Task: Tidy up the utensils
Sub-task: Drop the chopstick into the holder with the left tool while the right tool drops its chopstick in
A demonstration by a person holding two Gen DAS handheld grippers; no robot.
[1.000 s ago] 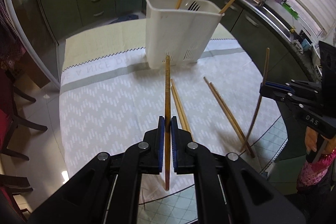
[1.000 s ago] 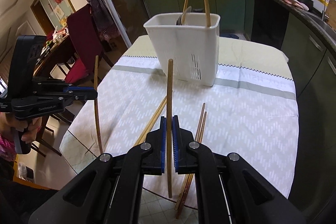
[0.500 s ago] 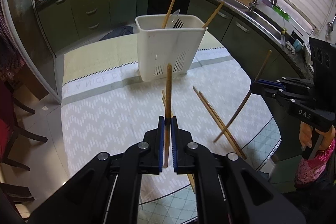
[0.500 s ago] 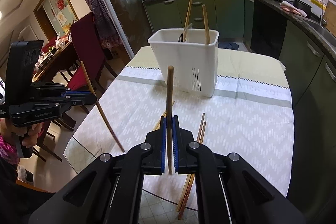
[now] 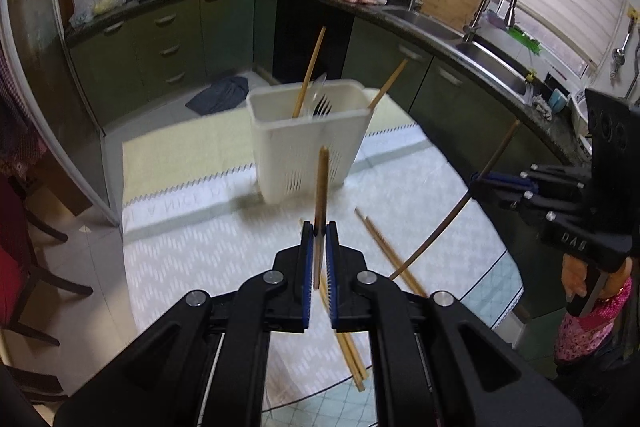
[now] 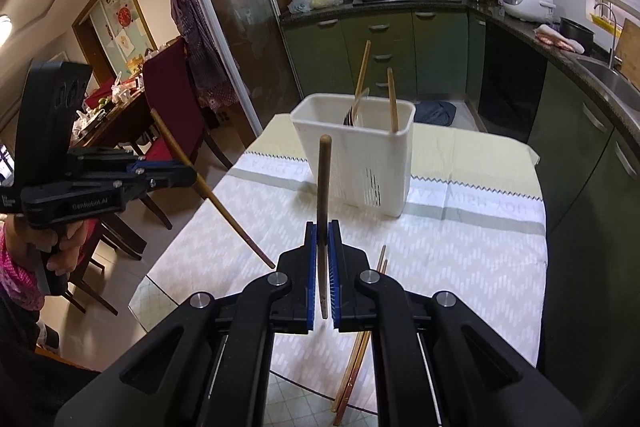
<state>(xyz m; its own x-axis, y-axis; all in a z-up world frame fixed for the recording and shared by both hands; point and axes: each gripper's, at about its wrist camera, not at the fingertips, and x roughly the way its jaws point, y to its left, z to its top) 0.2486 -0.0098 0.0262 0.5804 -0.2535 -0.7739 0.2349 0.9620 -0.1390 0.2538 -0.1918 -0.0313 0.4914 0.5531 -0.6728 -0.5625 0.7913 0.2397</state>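
My left gripper is shut on a brown chopstick that stands up between its blue pads, above the table. My right gripper is shut on a darker chopstick in the same way. In the other hand's view, each gripper shows from the side: the right gripper with its slanted stick, the left gripper with its own. Ahead stands the white utensil basket, which holds two chopsticks and a fork. Loose chopsticks lie on the cloth.
The round table has a white patterned cloth, and its glass edge is close below me. Dark chairs stand to the left. Green kitchen cabinets and a sink curve behind and to the right. A person's hand grips the left handle.
Both grippers have risen with their chopsticks, and the table and basket now sit lower and farther away. Seen from the side, each held stick has tilted and its lower end has lifted.
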